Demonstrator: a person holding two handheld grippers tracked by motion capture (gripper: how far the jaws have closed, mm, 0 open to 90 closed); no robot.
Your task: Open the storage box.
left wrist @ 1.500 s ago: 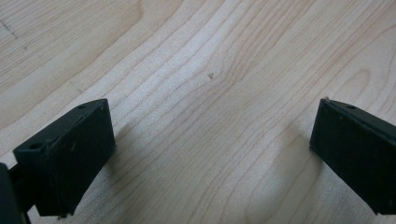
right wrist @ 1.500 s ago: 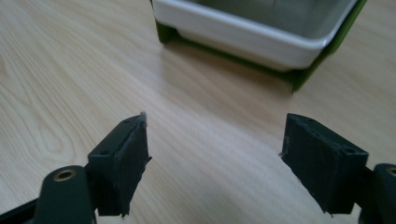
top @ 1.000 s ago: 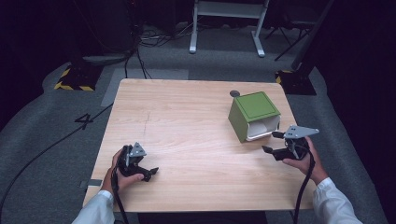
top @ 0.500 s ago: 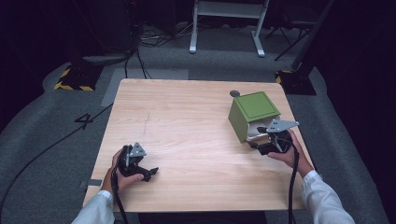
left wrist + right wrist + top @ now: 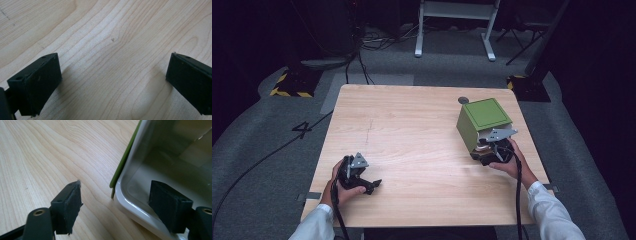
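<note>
A green box with a pale inside lies on its side at the table's right, its opening facing the person. My right gripper is open at that opening. In the right gripper view it straddles the box's side wall: one jaw is inside the pale hollow, the other outside over the wood. My left gripper rests open near the front left of the table, and in the left gripper view it has just bare wood between its jaws.
The wooden table has a small dark round thing just behind the box. On the grey floor lie cables, a yellow-black striped block and a white stand at the back.
My right gripper has moved in from the right to the box's opening, and one jaw is now inside the box. The left gripper has not moved.
</note>
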